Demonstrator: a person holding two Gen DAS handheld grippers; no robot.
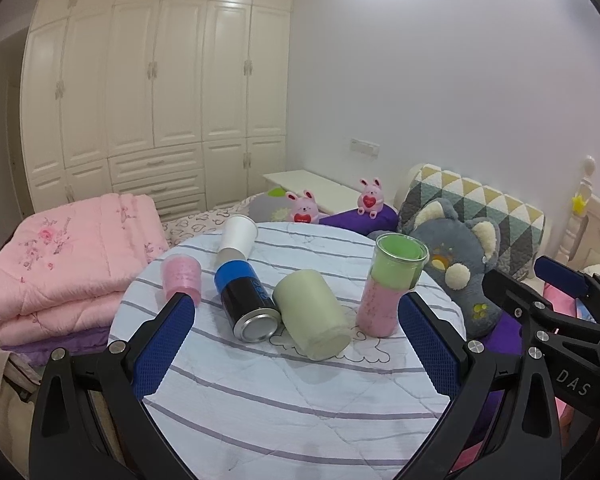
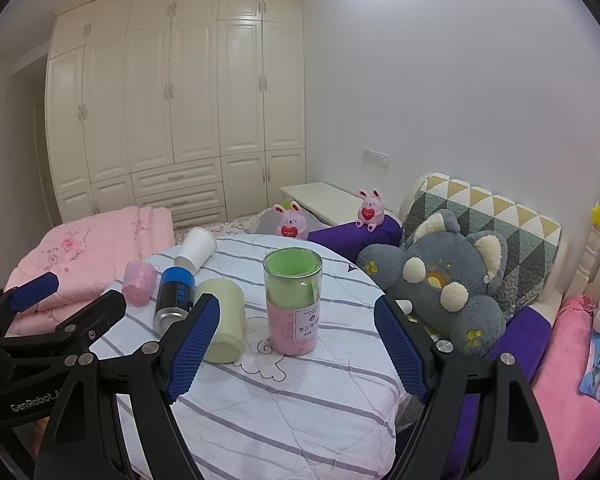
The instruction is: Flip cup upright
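Observation:
A pale green cup (image 1: 312, 314) lies on its side on the striped round table (image 1: 260, 392), its mouth toward me; it also shows in the right wrist view (image 2: 224, 320). A white paper cup (image 1: 238, 238) lies on its side at the far edge. A small pink cup (image 1: 182, 276) stands at the left. A clear cup with green and pink inside (image 1: 388, 288) stands upright. My left gripper (image 1: 296, 340) is open, just short of the green cup. My right gripper (image 2: 298, 344) is open, in front of the clear cup (image 2: 294, 300).
A blue and black can (image 1: 246, 302) lies beside the green cup. A grey plush toy (image 1: 460, 268) sits at the table's right. A folded pink quilt (image 1: 60, 256) lies to the left. Two pink rabbit figures (image 1: 370, 196) sit behind. The right gripper shows at the edge (image 1: 560, 304).

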